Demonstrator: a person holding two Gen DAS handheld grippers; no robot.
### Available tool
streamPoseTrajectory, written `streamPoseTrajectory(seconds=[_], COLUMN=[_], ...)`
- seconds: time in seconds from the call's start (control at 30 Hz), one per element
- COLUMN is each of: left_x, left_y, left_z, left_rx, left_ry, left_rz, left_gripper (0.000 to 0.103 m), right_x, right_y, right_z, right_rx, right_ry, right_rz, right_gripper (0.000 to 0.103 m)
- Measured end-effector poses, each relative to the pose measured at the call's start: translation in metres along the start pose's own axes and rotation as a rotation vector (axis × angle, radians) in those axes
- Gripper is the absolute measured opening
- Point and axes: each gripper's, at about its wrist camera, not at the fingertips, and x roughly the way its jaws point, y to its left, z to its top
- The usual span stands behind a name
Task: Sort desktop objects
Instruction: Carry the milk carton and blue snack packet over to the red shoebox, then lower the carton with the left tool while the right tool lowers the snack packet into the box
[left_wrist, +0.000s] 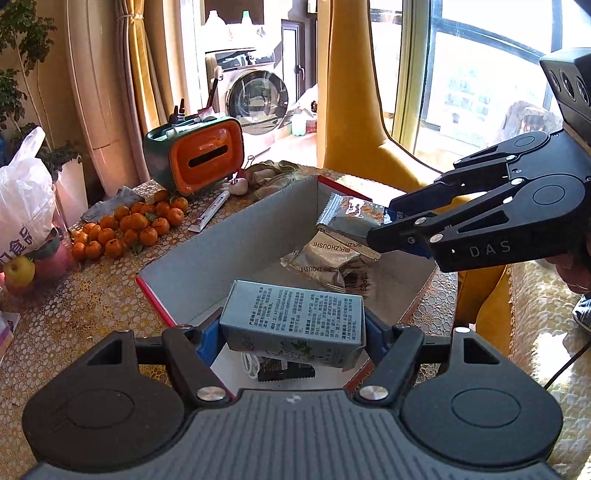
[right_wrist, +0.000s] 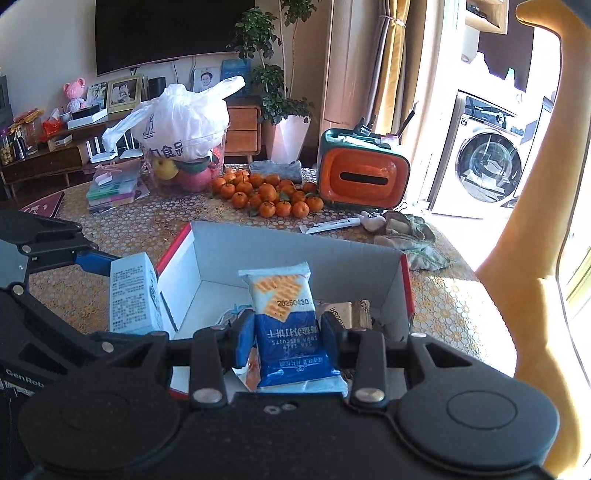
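Note:
An open cardboard box (left_wrist: 229, 243) with grey inner walls and red edges sits on the table. My left gripper (left_wrist: 291, 332) is shut on a light-blue printed carton (left_wrist: 295, 317), held over the box's near edge. That carton (right_wrist: 133, 295) also shows at the left of the right wrist view. My right gripper (right_wrist: 288, 339) is shut on a blue biscuit packet (right_wrist: 284, 321), held above the box (right_wrist: 295, 251). In the left wrist view the packet (left_wrist: 351, 216) hangs over the box's right side from the right gripper (left_wrist: 384, 230). Silver snack packets (left_wrist: 325, 264) lie inside the box.
A pile of tangerines (left_wrist: 129, 225) and an orange-and-green tissue holder (left_wrist: 195, 158) stand behind the box. A white plastic bag (right_wrist: 181, 122) with fruit, a stack of booklets (right_wrist: 114, 188), a tube (right_wrist: 332, 224) and crumpled cloth (right_wrist: 410, 236) lie on the patterned tablecloth. A yellow chair (right_wrist: 535, 258) stands at the right.

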Motion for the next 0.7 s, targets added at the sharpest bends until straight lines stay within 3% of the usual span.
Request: streamPoseTrajectory(seconds=[0.47, 0.7], left_x=[0.069, 0.092], left_y=[0.012, 0.009], left_z=[0.01, 0.009], left_rx=[-0.078, -0.036], left_ry=[0.15, 0.198], left_rz=[-0.015, 0.006], left_gripper=[0.073, 0.073], right_x=[0.057, 0.088], right_y=[-0.009, -0.01], right_z=[0.018, 0.018], right_rx=[0.051, 0.062], right_ry=[0.06, 0.106], right_rz=[0.041, 0.039], right_gripper=[0.038, 0.038])
